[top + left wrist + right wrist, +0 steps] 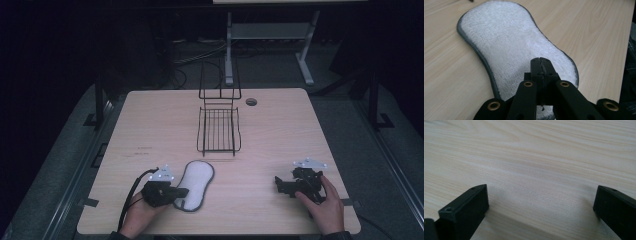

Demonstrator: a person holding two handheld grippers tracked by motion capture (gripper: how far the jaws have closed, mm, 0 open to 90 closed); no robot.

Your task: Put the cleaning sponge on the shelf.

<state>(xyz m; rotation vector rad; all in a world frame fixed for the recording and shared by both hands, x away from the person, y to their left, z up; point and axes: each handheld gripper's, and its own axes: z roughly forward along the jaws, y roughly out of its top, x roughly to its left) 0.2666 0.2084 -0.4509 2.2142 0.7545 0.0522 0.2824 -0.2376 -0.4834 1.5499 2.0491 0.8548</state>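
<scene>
White fleece, rimmed in dark grey: a peanut-shaped scrubbing pad [509,47] lying flat on the pale wood table [280,135], directly under and ahead of the left gripper [177,192]. Jaws pressed together with nothing between them, tips hovering over or resting on the pad's near end; cannot tell which. Stretching away from those tips, the pad's long body, far lobe angled off to the upper left in the left gripper view.

Likely step: picking the pad up. Best done by opening the jaws first, then sliding one under the stitched rim at the near end rather than pinching the soft middle, since limp cloth tends to fold and slip. Lifting slowly to keep the far lobe from dragging.

Left hand [142,210] low at the table's near edge, gripper pointing to the person's right across the pad, cable looping behind. Right gripper [280,185] well apart from the pad, jaws spread wide over bare wood, hand [327,205] resting behind it. Farther beyond both, a black wire rack [218,127], empty, near the table's middle.
</scene>
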